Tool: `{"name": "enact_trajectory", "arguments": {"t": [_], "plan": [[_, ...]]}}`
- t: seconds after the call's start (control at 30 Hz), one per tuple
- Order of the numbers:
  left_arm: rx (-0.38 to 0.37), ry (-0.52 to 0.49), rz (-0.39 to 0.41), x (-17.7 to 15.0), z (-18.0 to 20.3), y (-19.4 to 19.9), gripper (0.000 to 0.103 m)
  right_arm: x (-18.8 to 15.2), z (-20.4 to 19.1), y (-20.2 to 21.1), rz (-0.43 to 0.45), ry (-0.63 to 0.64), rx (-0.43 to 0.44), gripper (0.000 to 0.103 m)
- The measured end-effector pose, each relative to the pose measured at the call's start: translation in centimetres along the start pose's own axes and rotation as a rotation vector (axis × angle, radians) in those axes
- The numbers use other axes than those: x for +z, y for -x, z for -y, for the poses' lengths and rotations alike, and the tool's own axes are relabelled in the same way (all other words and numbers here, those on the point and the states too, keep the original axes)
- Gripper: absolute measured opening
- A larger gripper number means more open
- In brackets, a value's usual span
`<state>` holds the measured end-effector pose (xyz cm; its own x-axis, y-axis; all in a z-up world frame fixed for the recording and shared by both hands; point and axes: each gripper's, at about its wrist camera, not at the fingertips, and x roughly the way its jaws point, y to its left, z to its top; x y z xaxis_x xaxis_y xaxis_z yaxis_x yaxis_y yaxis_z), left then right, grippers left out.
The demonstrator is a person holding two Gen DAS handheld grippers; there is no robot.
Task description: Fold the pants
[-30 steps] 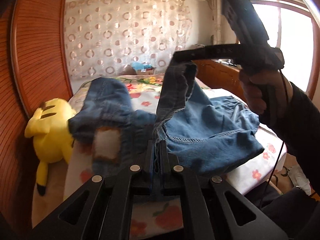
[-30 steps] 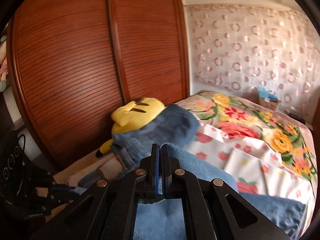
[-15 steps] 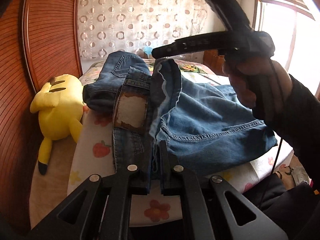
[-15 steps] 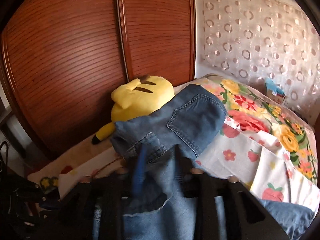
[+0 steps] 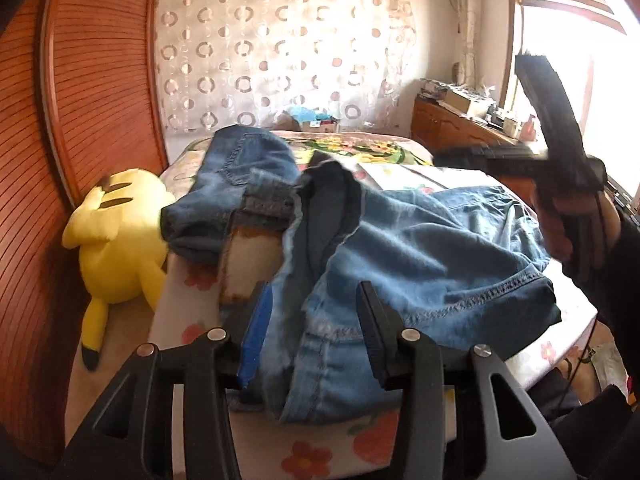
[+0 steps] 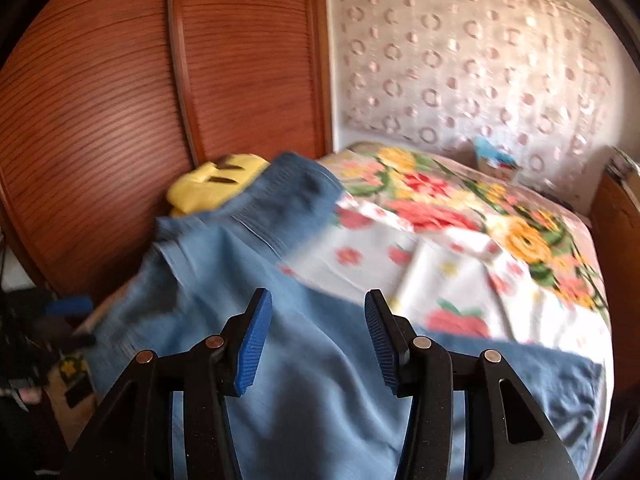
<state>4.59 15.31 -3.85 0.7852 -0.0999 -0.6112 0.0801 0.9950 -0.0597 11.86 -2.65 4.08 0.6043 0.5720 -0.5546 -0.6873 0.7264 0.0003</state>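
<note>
Blue denim pants (image 5: 400,256) lie bunched on the near corner of the bed, waistband and a white-and-brown patch (image 5: 248,264) toward me. My left gripper (image 5: 314,312) is open, its jaws standing wide apart over the denim. The right gripper's body (image 5: 560,148) shows at the right of the left wrist view, held in a hand above the bed. In the right wrist view the right gripper (image 6: 318,320) is open above the pants (image 6: 288,352), which spread below it; the frame is blurred.
The bed has a floral sheet (image 6: 460,240). A yellow plush toy (image 5: 116,240) sits at the bed's left side against a wooden slatted wardrobe (image 6: 120,100). A wooden cabinet (image 5: 452,128) with clutter stands by the window. A patterned curtain covers the far wall.
Both grippers were shut on the denim and have opened and let it go. The lifted pants have dropped onto the bed. The right gripper has swung away to the right.
</note>
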Motion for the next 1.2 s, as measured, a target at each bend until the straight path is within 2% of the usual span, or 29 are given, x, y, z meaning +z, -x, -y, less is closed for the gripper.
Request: {"name": "enact_trajectory", "arguments": {"t": [0.2,0.3,0.37,0.47,0.67,0.8,0.93,1.13,1.2], "plan": [[0.019,-0.048,-0.071,0.4,0.9,-4.0,0.044,-4.3,0.9,0.9,-0.056,-0.045,-0.048,0.050],[0.033,-0.045,-0.107,0.1,0.3,-5.5,0.039,-6.3,0.8,1.4,-0.076,-0.061,-0.053,0.050],[0.033,-0.038,-0.121,-0.1,-0.1,-6.0,0.020,-7.2,0.4,1.6,-0.085,-0.069,-0.050,0.050],[0.019,-0.038,-0.112,-0.3,-0.3,-5.3,0.006,-7.9,0.3,2.2,-0.095,-0.082,-0.036,0.050],[0.014,-0.023,-0.018,0.6,-0.9,-0.8,0.005,-9.5,1.1,5.2,-0.070,-0.102,-0.025,0.050],[0.022,-0.008,0.008,0.5,-1.9,1.5,0.004,-10.9,1.5,7.7,-0.042,-0.113,-0.011,0.050],[0.041,0.003,-0.019,-0.6,-2.2,1.6,0.004,-12.0,0.9,9.2,-0.033,-0.102,0.014,0.050],[0.039,-0.002,-0.072,-1.9,-1.4,-0.2,0.004,-13.4,-0.1,8.8,-0.065,-0.078,0.038,0.050],[0.037,-0.003,-0.077,-2.1,-1.3,-0.3,0.004,-14.1,0.0,8.7,-0.094,-0.080,0.040,0.043]]}}
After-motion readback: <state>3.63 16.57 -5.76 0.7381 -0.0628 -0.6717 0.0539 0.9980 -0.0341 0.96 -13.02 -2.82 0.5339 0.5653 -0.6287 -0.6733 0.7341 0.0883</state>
